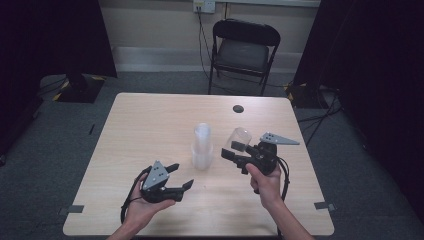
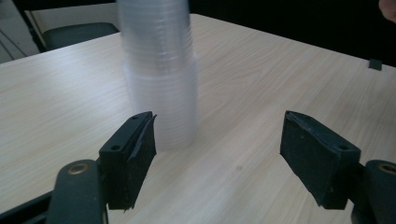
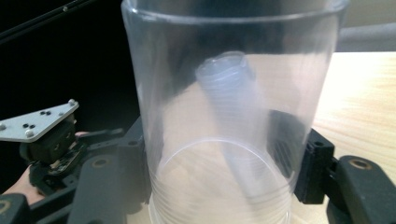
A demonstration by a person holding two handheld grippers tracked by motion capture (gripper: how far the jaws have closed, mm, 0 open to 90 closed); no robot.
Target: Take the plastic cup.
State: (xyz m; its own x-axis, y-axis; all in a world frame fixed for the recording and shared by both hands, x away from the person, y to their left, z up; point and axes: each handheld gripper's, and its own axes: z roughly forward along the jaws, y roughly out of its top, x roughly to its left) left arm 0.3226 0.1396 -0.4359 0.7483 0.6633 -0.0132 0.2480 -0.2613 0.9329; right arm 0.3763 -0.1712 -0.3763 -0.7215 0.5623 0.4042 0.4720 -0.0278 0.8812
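Right of centre in the high view, our right gripper (image 1: 234, 150) has its jaws clamped on a single clear plastic cup (image 1: 239, 138), tilted and lifted off the pale wooden table (image 1: 150, 120). At lower left, our left gripper (image 1: 180, 176) holds nothing, its jaws spread wide just beside the upright stack of clear plastic cups (image 1: 202, 146) at the table's centre.

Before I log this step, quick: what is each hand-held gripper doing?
Left hand-held gripper: open, holding nothing, near the cup stack.
Right hand-held gripper: closed on a single clear cup.
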